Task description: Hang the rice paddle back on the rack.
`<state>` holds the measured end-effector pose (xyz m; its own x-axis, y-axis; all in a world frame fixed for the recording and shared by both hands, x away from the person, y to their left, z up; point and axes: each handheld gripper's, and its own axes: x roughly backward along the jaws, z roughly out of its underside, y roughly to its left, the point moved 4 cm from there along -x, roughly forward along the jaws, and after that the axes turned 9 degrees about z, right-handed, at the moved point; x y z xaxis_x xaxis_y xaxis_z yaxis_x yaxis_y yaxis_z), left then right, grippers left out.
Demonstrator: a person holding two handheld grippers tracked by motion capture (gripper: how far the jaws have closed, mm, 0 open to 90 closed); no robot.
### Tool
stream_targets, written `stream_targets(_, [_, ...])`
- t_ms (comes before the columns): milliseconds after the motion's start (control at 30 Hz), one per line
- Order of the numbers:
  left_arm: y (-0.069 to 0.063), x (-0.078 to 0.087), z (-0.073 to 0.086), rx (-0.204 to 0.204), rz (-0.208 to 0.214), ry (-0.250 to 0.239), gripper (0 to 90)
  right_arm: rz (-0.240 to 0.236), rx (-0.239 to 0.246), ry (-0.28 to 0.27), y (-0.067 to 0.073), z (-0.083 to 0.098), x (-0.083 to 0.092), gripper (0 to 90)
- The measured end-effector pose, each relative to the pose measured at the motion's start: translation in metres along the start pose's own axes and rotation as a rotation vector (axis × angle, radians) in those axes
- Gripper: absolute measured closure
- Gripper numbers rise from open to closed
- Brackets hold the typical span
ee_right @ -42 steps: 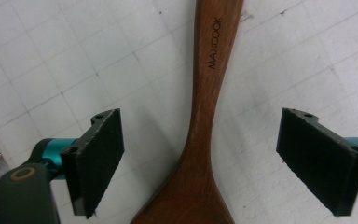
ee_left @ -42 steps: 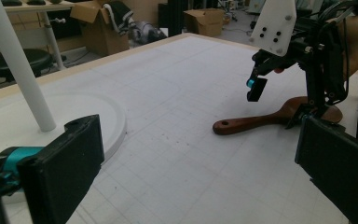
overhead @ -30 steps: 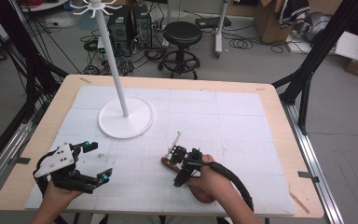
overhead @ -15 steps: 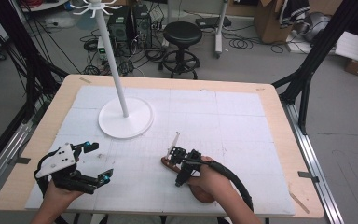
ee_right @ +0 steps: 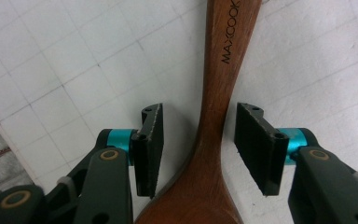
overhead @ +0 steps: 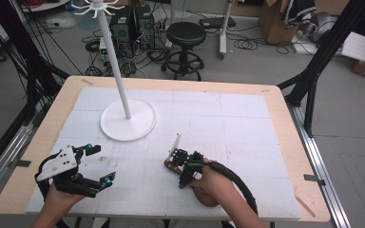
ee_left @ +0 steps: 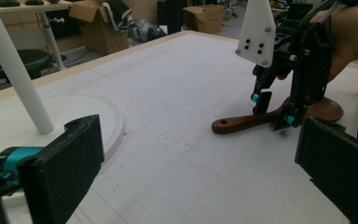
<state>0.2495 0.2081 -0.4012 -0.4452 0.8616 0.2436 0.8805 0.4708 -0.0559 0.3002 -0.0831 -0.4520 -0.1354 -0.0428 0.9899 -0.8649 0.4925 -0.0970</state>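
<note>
A white stand (overhead: 127,124) sits well beyond the wooden spoon (ee_right: 216,112), nothing blocking it. The right gripper (ee_right: 198,144) points down, its closing jaws straddling the spoon's neck without touching; the left gripper (overhead: 92,168) hovers wide open, empty.

Tabletop (overhead: 285,142): light wood rim, covered by a white gridded mat (overhead: 228,123). White stand (overhead: 128,124): round flat base on the mat's far left part, thin upright pole with hooks at the top. On the floor beyond: black round stool (overhead: 185,35), computer tower (overhead: 123,26), tangled cables (overhead: 252,45), cardboard boxes (overhead: 275,19).
</note>
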Motion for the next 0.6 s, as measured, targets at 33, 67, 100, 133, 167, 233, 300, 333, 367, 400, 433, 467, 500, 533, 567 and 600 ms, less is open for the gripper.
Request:
stream_targets(33, [0.0001,0.0000,0.0000,-0.001,0.000,0.000,1.7,-0.002,0.002,0.004,-0.0002,0.0000,0.0003,53.8])
stream_targets(67, [0.0001,0.0000,0.0001,-0.001,0.001,0.000,1.7,-0.005,-0.002,0.007,0.0000,-0.0001,0.0004,54.0])
stream_targets(100, [0.0000,0.0000,0.0001,-0.001,0.000,0.001,1.7,-0.003,-0.005,0.010,0.0002,-0.0002,0.0006,54.2])
stream_targets(133, [0.0001,0.0000,0.0001,-0.002,0.000,0.001,1.7,-0.004,-0.002,0.010,-0.0002,0.0000,0.0004,54.6])
stream_targets(167, [0.0000,0.0000,0.0001,-0.001,0.000,0.001,1.7,-0.009,-0.005,0.015,-0.0002,0.0001,0.0005,55.0])
stream_targets(233, [0.0000,0.0000,0.0001,-0.001,0.001,0.001,1.7,-0.008,0.004,0.016,-0.0012,0.0005,0.0002,55.2])
stream_targets(300, [0.0001,-0.0001,0.0001,-0.003,0.002,0.002,1.7,-0.006,0.002,0.016,-0.0013,0.0006,0.0000,55.9])
stream_targets(333, [0.0000,0.0000,0.0002,-0.002,0.000,0.003,1.7,-0.006,-0.002,0.015,-0.0009,0.0005,-0.0001,56.1])
stream_targets(367, [0.0001,-0.0001,0.0001,-0.005,0.002,0.004,1.7,-0.003,-0.003,0.014,-0.0007,0.0005,-0.0004,56.4])
stream_targets(400, [0.0000,-0.0002,0.0001,-0.004,0.004,0.004,1.7,-0.002,-0.007,0.016,-0.0005,0.0005,-0.0004,56.6])
stream_targets(433, [0.0000,-0.0002,0.0002,-0.003,0.003,0.003,1.7,-0.001,-0.004,0.014,-0.0009,0.0006,-0.0006,57.3])
stream_targets(467, [0.0001,-0.0002,0.0001,-0.004,0.003,0.003,1.7,0.001,-0.003,0.016,-0.0010,0.0006,-0.0007,57.9])
stream_targets(500, [0.0001,-0.0002,0.0001,-0.004,0.003,0.004,1.7,0.000,-0.003,0.016,-0.0012,0.0007,-0.0005,58.6])
stream_targets(533, [0.0000,-0.0001,0.0002,-0.001,0.002,0.004,1.7,0.005,-0.007,0.022,-0.0014,0.0008,-0.0001,59.4])
stream_targets(567, [0.0001,-0.0001,0.0001,-0.004,0.001,0.003,1.7,0.007,-0.002,0.019,-0.0020,0.0007,-0.0004,60.1])
stream_targets(600, [0.0001,-0.0002,0.0001,-0.004,0.003,0.004,1.7,0.011,-0.001,0.020,-0.0024,0.0009,-0.0003,61.1])
